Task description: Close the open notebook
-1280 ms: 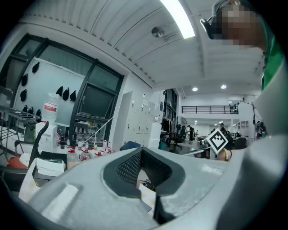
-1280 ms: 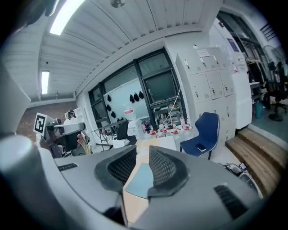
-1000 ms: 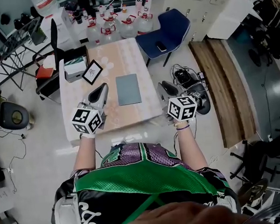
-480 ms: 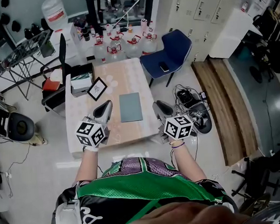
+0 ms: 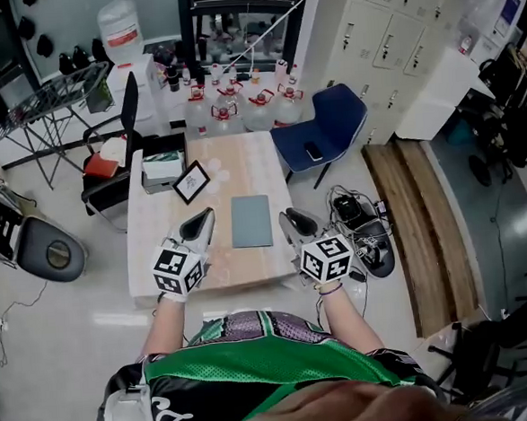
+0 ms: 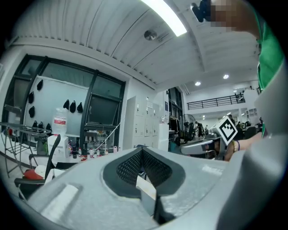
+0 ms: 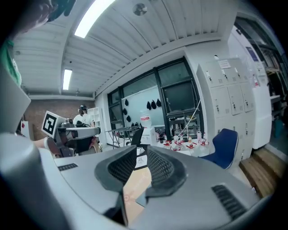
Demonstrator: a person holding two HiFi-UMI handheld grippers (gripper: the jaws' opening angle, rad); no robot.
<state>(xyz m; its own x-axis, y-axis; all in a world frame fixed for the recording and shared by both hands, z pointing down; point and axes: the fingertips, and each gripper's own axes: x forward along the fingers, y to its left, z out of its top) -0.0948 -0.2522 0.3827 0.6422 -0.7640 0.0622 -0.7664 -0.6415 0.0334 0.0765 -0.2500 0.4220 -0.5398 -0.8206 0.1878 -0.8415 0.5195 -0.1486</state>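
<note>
We see the lockers point(image 5: 386, 34) filling the upper right of the head view, and the person's green top point(image 5: 274, 366) across the bottom. The table point(image 5: 233, 162) stands at frame centre, long side running up the picture. Wooden boards point(image 5: 422, 221) lie on the floor at right. A blue chair point(image 5: 329, 124) stands at the table's upper right corner, with a dark phone point(image 5: 313, 150) on its seat. Bottles point(image 5: 238, 103) with red caps crowd the floor above the table's far edge.

On the table, a box point(image 5: 163, 167) sits at the upper left corner, with a tilted black frame point(image 5: 192, 181) just beside it. The notebook point(image 5: 251, 221) lies flat at mid-table, its grey cover up and already closed.

The left gripper point(image 5: 205, 214) is over the table just left of the notebook, the right gripper point(image 5: 287, 215) just right of it at the table's edge; neither touches it. In the left gripper view the pads point(image 6: 128, 166) meet at their tips with nothing pinched. In the right gripper view the pads point(image 7: 159, 168) stand apart, and through the gap we see only tabletop and the far frame
</note>
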